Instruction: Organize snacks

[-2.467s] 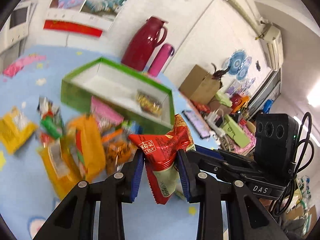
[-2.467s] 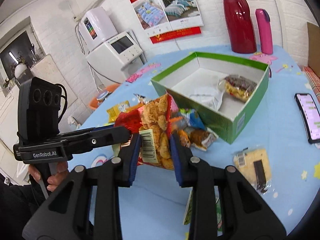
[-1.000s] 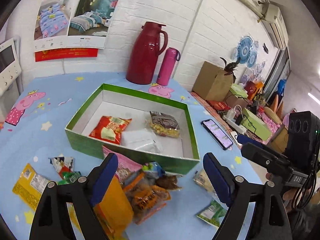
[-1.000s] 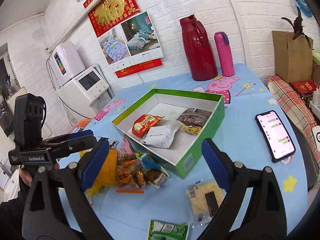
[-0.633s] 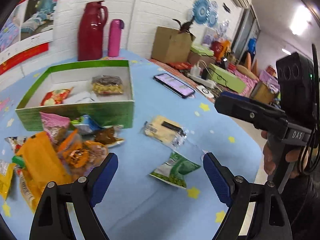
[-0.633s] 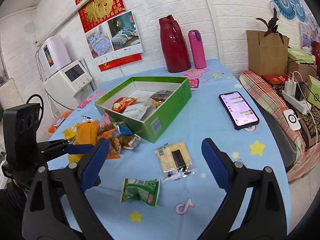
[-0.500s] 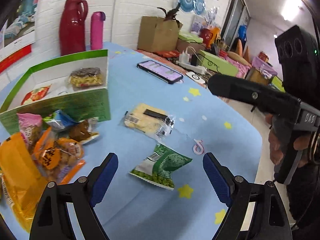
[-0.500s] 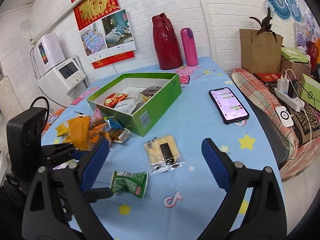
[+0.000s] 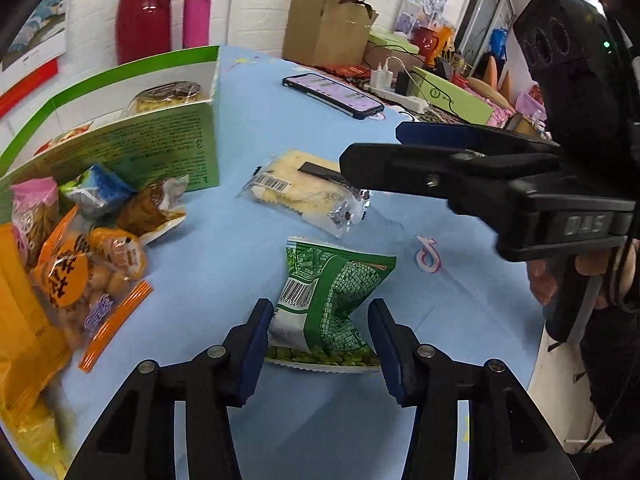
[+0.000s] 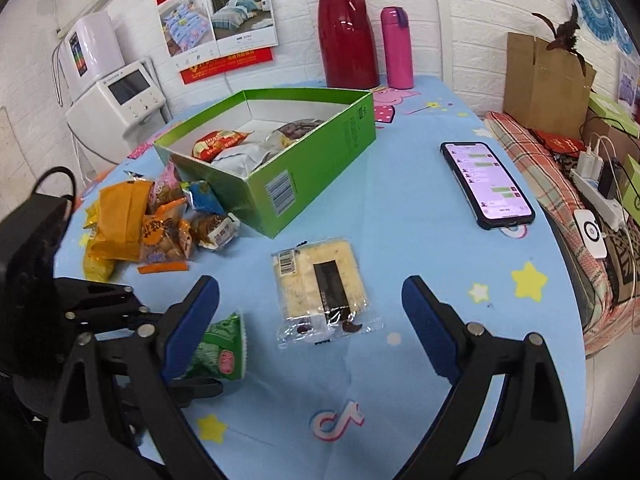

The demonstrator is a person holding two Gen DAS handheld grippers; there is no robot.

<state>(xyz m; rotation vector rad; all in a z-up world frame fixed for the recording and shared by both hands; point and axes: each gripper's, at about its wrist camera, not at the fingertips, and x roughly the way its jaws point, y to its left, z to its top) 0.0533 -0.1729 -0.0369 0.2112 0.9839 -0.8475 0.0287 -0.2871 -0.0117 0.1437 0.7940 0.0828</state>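
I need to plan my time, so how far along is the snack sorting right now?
Done: a few packets, including a red one, already lie in the green box. In hand: the left gripper is open around the green pea packet, not yet clamped; the right gripper is open above the clear cracker packet. Left: those two and the pile of snacks beside the box.

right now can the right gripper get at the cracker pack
Probably yes. The right gripper is open wide, and the cracker pack lies flat on the table between its fingers, with nothing on top. The left gripper is off to the side at the green pack.
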